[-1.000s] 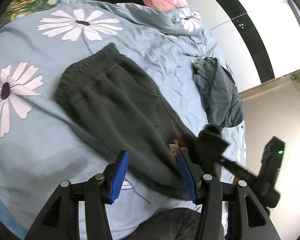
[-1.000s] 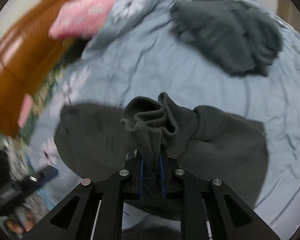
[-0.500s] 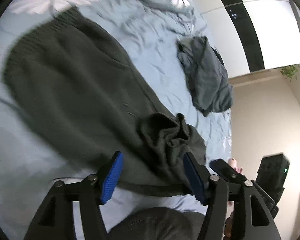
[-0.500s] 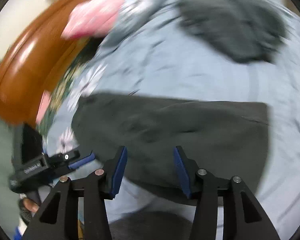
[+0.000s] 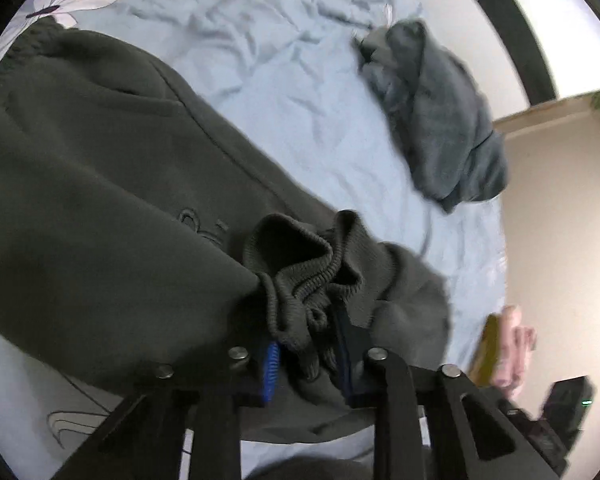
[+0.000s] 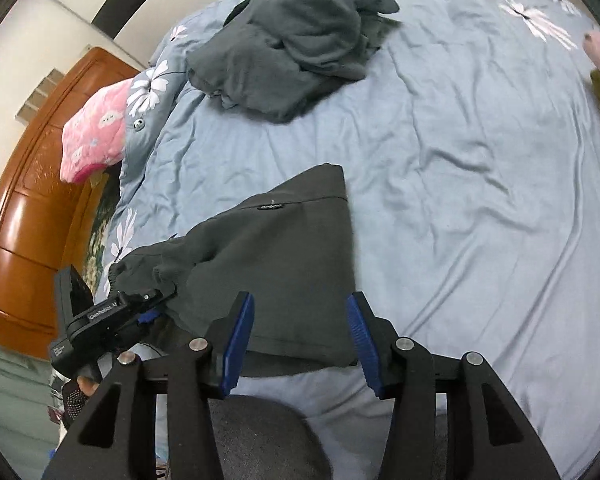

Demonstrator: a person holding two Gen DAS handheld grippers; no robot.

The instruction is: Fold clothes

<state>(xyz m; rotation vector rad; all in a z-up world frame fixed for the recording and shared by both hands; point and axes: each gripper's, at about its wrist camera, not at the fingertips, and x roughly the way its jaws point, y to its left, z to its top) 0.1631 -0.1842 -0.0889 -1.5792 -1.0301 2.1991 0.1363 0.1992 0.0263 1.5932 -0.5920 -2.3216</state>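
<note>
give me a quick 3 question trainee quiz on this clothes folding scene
1. True or false: the left hand-held gripper is shut on the ribbed cuff of the dark green trousers.
2. Multiple choice: the right hand-held gripper is A) shut on the trousers, B) open above the trousers, C) shut on the pink pillow.
3. Fill in: the crumpled grey garment lies apart from the trousers on the blue ____ bedsheet.

Key: 1 true; 2 B; 3 flowered.
</note>
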